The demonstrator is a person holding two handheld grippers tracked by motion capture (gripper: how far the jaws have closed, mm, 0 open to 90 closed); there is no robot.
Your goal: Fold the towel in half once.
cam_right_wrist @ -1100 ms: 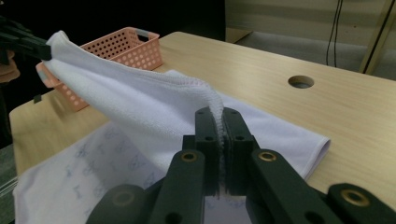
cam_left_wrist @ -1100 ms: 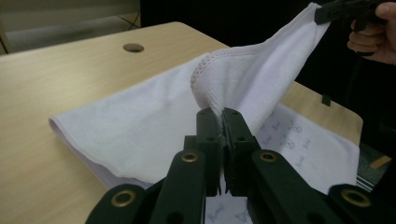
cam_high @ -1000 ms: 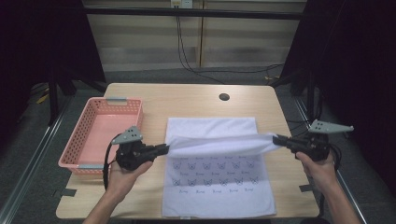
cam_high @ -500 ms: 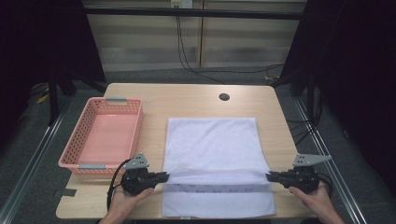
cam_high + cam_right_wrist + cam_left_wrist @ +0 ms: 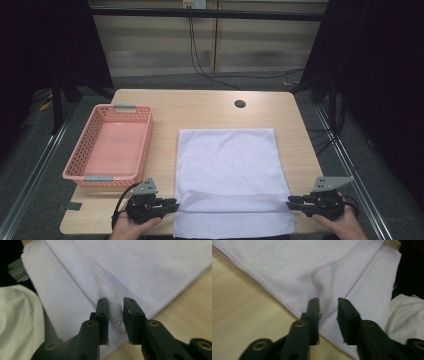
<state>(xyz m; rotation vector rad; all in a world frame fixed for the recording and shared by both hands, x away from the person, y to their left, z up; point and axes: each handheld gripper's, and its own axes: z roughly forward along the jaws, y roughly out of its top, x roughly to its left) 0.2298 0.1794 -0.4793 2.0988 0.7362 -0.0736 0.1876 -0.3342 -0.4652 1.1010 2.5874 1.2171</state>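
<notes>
Light falls from overhead onto the table (image 5: 210, 107), evenly and fairly brightly; beyond the table's edges the room sinks to near black on both sides; behind the table a paler wall strip catches some light. The white towel (image 5: 227, 175) in the middle of the table is close to washed out in the high view, its weave lost; a faint shadow lies along its fold. In both gripper views the black jaws at the bottom are soft and blurred; the towel's stitching ahead is sharper; the corners darken.
</notes>
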